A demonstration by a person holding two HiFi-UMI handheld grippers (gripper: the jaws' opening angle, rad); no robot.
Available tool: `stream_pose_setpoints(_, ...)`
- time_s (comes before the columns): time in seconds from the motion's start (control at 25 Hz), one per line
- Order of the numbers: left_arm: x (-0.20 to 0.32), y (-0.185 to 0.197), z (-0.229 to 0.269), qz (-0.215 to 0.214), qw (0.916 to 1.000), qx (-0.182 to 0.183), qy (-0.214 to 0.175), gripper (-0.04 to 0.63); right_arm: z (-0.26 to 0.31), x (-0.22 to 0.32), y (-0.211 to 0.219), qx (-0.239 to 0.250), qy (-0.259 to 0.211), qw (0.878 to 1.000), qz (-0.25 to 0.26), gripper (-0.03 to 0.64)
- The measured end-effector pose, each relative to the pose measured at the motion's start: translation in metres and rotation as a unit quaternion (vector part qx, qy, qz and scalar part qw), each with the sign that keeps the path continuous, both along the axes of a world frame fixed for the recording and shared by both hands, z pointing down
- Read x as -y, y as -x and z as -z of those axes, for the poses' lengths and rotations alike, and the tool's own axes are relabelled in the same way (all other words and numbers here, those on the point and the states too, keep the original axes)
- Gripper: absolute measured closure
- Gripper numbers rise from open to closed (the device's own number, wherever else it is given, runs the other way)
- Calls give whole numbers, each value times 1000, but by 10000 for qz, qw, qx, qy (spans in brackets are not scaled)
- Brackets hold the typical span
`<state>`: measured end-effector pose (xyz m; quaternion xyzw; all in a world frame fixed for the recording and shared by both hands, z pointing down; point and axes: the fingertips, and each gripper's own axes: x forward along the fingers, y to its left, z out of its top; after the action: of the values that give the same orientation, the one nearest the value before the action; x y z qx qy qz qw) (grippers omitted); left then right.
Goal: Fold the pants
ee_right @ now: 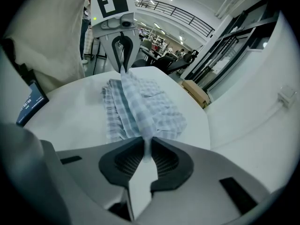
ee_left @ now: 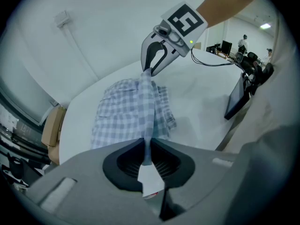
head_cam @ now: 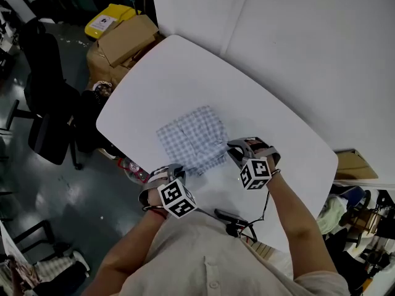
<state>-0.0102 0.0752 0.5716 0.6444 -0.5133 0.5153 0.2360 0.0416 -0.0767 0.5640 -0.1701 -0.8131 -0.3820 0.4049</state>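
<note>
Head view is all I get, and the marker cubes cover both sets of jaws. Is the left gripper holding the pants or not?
Observer: Yes. In the left gripper view, the left gripper is shut on a thin fold of the checked pants.
Operator: Right one?
Observer: Same. The right gripper view shows the right gripper pinching a fold of the cloth between its pads.
Operator: Same edge or two separate bits?
Observer: Same edge. A ridge of cloth runs straight from one gripper to the other, and the rest lies bunched on the table.
</note>
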Motion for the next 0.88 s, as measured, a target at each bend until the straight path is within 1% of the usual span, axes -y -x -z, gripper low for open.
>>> stream_pose_setpoints(0.12,-2,-4,-7,54,9998,-152,76,554,-8,-3,-6,-170,-29,9998,89,549)
stream_pose_setpoints(0.2,-3,-7,-11,101,9994,-320,114,554,-12,-4,-9,-298,44,9995,92,537)
stream_pose_setpoints(0.32,-5,-13,-14,162,9982,-546,160,527,-12,-4,-12,-402,192,9990,25,522)
stream_pose_setpoints(0.48,-10,-24,-16,96,9976,-645,223,491,-10,-4,-19,-496,270,9984,-1,512)
stream_pose_setpoints(0.68,-18,-36,-20,3,9972,-693,295,489,-12,-10,-31,-588,239,9980,65,515)
stream_pose_setpoints(0.8,-25,-43,-24,-34,9963,-775,381,489,-16,-13,-41,-652,186,9977,86,554)
stream_pose_setpoints(0.88,-31,-47,-28,-46,9953,-853,461,489,-19,-16,-46,-710,192,9972,90,555)
